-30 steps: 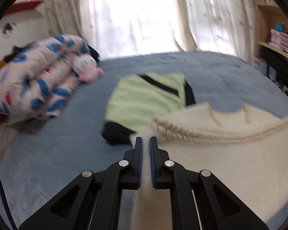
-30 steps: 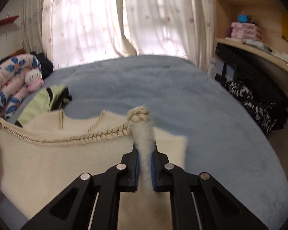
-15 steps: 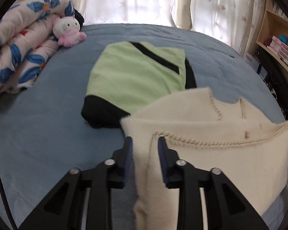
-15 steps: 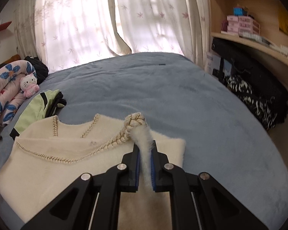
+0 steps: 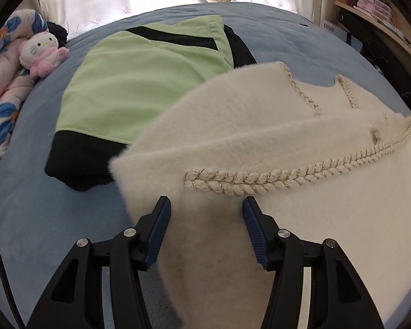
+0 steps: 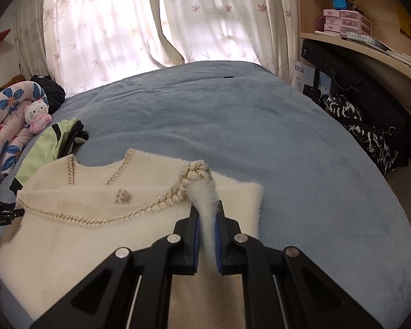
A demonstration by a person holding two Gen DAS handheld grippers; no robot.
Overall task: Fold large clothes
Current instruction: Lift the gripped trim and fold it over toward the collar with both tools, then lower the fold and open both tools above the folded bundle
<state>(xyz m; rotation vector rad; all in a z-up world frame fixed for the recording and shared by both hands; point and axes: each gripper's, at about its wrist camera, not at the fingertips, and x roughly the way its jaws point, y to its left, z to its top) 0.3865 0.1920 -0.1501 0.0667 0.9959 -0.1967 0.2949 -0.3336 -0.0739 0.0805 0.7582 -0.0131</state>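
Note:
A fluffy cream sweater [image 5: 301, 211] with braided gold-flecked trim lies folded over on the blue bed [image 5: 41, 219]. My left gripper [image 5: 205, 219] is open, its jaws wide apart over the sweater's left edge, holding nothing. In the right wrist view my right gripper [image 6: 207, 235] is shut on a pinched-up fold at the right end of the sweater [image 6: 96, 235], by the end of the braided trim. The left gripper's tip [image 6: 2, 215] shows at the left edge of that view.
A folded green and black garment [image 5: 139, 87] lies just beyond the sweater's left side, partly under it. A plush toy [image 5: 42, 52] and a rolled floral quilt [image 6: 5, 131] sit at the far left. Shelves [image 6: 370, 44] and a dark bag [image 6: 364, 126] stand along the bed's right side.
My left gripper has opened and let go of the sweater's left edge, which now rests on the bed. The sweater has come down flat. My right gripper stays shut on its fold.

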